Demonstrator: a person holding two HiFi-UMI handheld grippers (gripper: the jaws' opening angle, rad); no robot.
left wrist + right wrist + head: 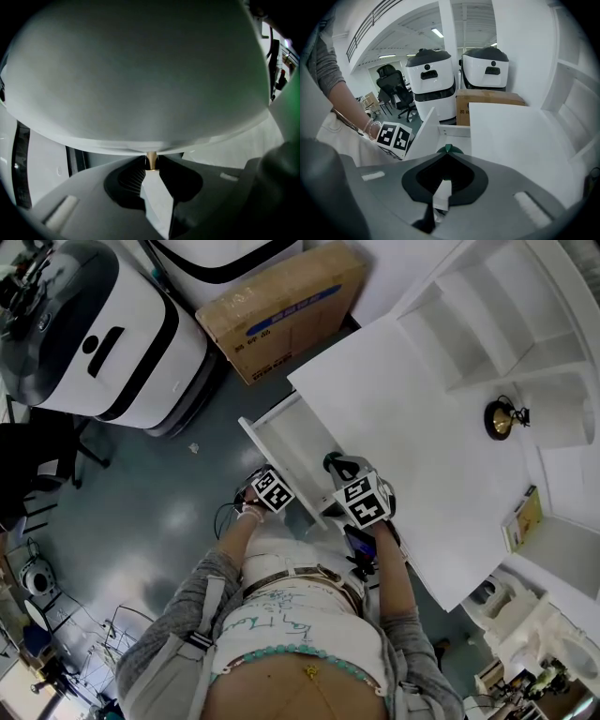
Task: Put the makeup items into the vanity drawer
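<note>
White vanity with a bare top fills the right of the head view. It stands on a glossy grey-blue floor in an open workroom. Its drawer is pulled out toward the lower left, and the visible part of its inside is white.

Left gripper sits at the outer face of the drawer front. In the left gripper view the jaws of this gripper are closed on the thin brass stem of the drawer knob, and the white front panel fills most of that frame.

Right gripper is above the drawer beside the vanity edge. In its own view the right gripper has its jaws drawn together at the tips, pinching a small green-topped item — also seen as a dark green spot in the head view.

Surroundings: two white-and-black machines stand beyond the drawer, with a cardboard box against the vanity's far end. An office chair stands further back. On the vanity's right side are a small round gold object, a yellow-green booklet and open white shelves.

Limits of view: the gripper body hides most of the drawer's inside in the right gripper view, so its contents cannot be told. Only the top of the green item shows — its kind cannot be made out. The person's torso and grey sleeve cover the lower centre of the head view.
</note>
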